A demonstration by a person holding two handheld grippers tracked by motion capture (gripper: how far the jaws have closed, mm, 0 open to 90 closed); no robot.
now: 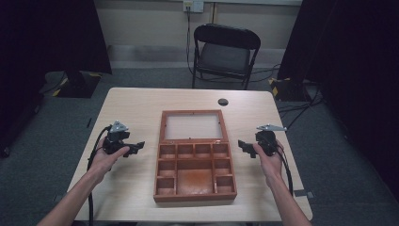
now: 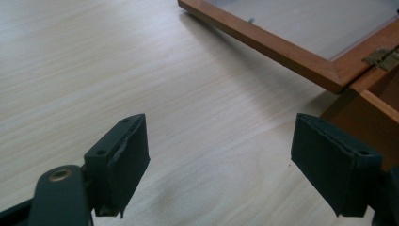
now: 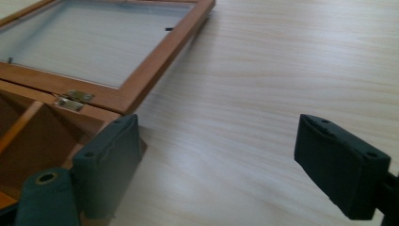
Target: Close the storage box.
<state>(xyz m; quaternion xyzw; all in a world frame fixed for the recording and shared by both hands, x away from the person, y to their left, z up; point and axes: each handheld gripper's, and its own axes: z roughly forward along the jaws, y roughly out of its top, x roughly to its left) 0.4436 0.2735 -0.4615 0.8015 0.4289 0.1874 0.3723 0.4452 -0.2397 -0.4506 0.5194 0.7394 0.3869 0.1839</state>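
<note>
Two grippers flank the reddish-brown wooden compartment box that lies in the middle of the pale wood-grain table, its glass-paned lid already folded flat back onto the table beyond the hinges — so the opening looks done, and the divided tray shows nothing inside it as far as the high view tells. What is left, by my reading, is either to fill the compartments or to swing the lid shut; neither has begun. The left gripper is held off the box's left side, pointing inward, jaws apart with bare table between them. The right gripper mirrors it off the right side, jaws likewise apart and gripping nothing — both hands hover clear, not touching the wood.
</note>
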